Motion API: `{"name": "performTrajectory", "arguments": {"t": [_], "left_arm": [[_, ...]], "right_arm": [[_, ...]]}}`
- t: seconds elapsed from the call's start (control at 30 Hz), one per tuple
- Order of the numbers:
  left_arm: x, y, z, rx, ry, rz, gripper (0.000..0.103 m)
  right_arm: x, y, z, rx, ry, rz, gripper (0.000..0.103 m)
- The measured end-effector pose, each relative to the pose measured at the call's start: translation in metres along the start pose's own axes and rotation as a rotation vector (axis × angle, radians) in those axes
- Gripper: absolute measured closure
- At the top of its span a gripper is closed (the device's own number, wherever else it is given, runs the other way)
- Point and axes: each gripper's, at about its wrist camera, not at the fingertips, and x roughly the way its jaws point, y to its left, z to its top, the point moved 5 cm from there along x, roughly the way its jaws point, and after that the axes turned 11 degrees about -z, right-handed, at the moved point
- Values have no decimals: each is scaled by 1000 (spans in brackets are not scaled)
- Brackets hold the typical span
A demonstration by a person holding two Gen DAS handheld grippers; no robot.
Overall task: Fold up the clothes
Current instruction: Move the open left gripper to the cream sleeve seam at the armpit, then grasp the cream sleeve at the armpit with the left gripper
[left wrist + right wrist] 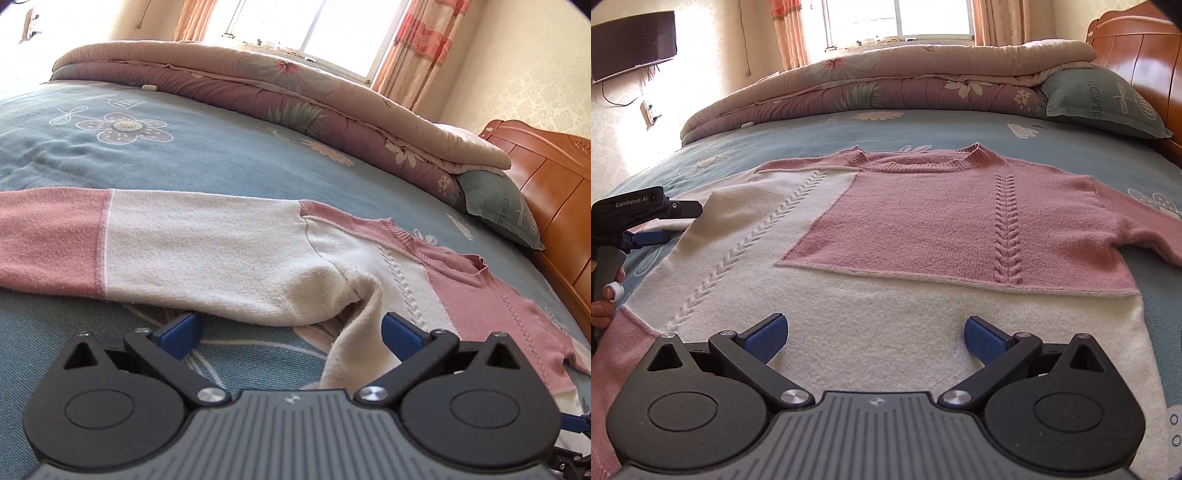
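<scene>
Pink and cream knit is what the sweater (923,229) is made of, and it is laid flat, front up, on the blue flowered bedsheet (1015,136); all other places are given from this sweater. Its pink ribbed neckline is turned toward the folded quilt (886,88), which is heaped beyond it under the window (897,18). A blue-green pillow (1104,103) is propped beyond the sweater's pink shoulder, against the wooden headboard (1137,48). A dark wall screen (631,44) is mounted well apart from the sweater, past its cream side.

The right gripper (875,338) is held over the cream lower body of the sweater, near the hem, its blue pads (766,338) spread wide with nothing between them. Whether the pads touch the knit cannot be told from this angle.

The left gripper (291,334) is lowered at the sweater's cream side, just below the underarm where the cream-and-pink sleeve (147,243) is stretched out sideways. Its fingers (183,334) are likewise spread apart; a raised fold of cream fabric is seen between them, nearer the right-hand pad, seemingly not pinched. In the right wrist view this left gripper (665,234) is seen beside the sweater's cream edge, held by a hand (604,295).
</scene>
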Motion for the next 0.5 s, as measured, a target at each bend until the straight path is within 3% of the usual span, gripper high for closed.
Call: {"name": "performTrajectory", "arguments": {"t": [0.13, 0.27, 0.4, 0.5], "left_arm": [[7, 6, 11, -1, 24, -56, 1], [3, 27, 22, -102, -21, -139, 1], [-1, 53, 33, -146, -74, -81, 1], [-2, 68, 40, -239, -97, -95, 1]], "right_arm": [[-1, -2, -2, 8, -2, 5, 0], [-1, -4, -2, 24, -3, 15, 0], [-2, -4, -2, 24, -3, 14, 0], [-2, -3, -3, 17, 0, 9, 0]]}}
